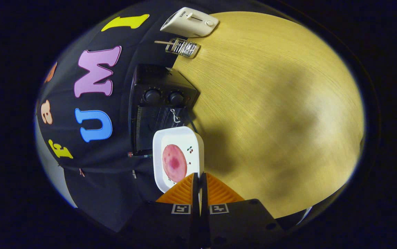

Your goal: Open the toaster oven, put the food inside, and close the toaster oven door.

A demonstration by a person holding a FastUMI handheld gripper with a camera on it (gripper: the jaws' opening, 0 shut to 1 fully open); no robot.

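Fingers point(199, 180) pinch the rim of the plate point(179, 138); a ham slice point(174, 163) lies on it; oven point(158, 103) just beyond, over the worktop point(271, 103)

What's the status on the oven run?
Gripper jaws shut on the plate rim. Pink food slice on the plate. Toaster oven just beyond, door looks open. Nothing in the way.
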